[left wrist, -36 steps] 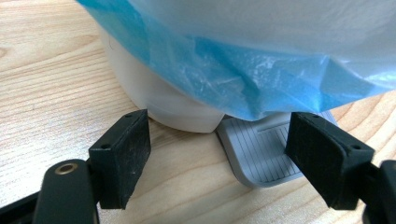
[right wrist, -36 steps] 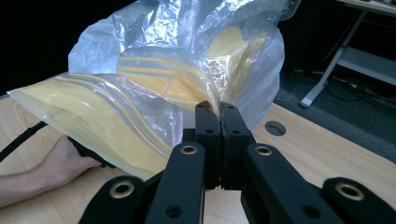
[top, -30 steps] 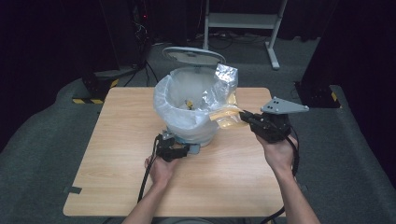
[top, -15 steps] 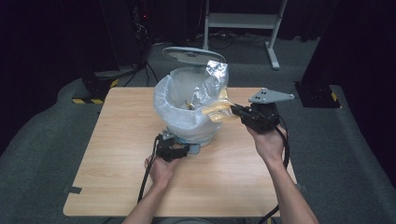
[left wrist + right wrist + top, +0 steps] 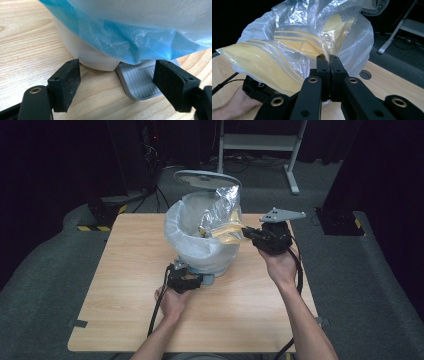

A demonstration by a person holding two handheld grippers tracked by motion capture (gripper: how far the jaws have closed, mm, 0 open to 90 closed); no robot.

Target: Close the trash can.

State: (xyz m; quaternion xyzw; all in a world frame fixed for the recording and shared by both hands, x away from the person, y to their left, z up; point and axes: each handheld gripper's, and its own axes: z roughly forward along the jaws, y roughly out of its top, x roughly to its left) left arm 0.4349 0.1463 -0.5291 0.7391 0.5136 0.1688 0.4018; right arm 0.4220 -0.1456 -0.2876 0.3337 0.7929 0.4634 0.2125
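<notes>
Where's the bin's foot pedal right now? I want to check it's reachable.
In the left gripper view, the grey pedal lies on the table at the bin's base, between the left gripper's open jaws, nearer the right one.

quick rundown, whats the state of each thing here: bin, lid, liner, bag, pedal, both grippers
pedal bin: upright on the table
lid: raised open
blue liner: fitted in the bin, draped over its rim
clear bag with yellow inside: pinched at its edge, held over the bin's rim
pedal: between the open jaws; pressed or not, cannot tell
left gripper: open, low at the bin's base
right gripper: shut on the clear bag
</notes>
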